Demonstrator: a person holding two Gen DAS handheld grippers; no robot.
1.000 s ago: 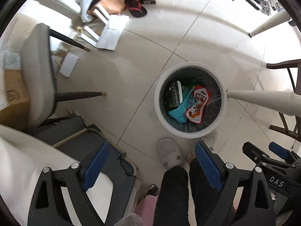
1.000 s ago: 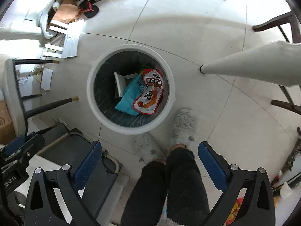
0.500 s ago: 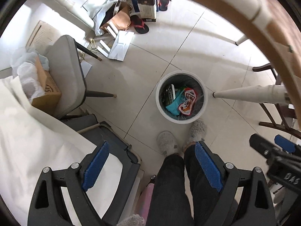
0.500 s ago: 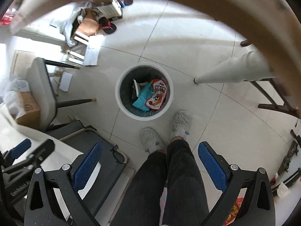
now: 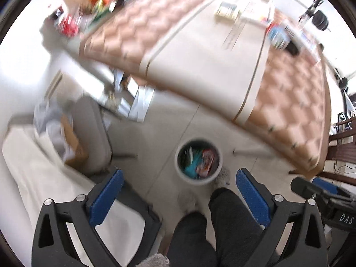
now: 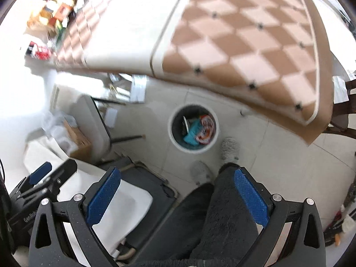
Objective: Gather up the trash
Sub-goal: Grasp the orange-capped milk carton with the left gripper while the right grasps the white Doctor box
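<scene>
A white round trash bin (image 5: 195, 181) stands on the tiled floor far below, also in the right wrist view (image 6: 191, 150). Inside it lie a teal wrapper (image 6: 191, 134) and a red-and-white snack packet (image 6: 207, 125). My left gripper (image 5: 178, 174) points down over the floor with its jaws opening wide and nothing between them. My right gripper (image 6: 176, 172) is open and holds nothing. Each gripper shows at the edge of the other's view. On the checkered table (image 5: 222, 55) lie a small box (image 5: 227, 11) and a blurred blue item (image 5: 278, 35).
The table edge (image 6: 233, 44) overhangs the floor just beyond the bin. A person's dark trouser legs (image 6: 222, 211) and grey slippers (image 6: 230, 148) stand beside the bin. At left are a grey chair (image 6: 91, 122) and a cardboard box (image 6: 77, 140). Colourful packets (image 5: 89, 4) crowd the table's far left.
Both grippers have risen high above the floor, from under the table to above its top. The bin has shrunk in both views, and the left jaws stand slightly wider.
</scene>
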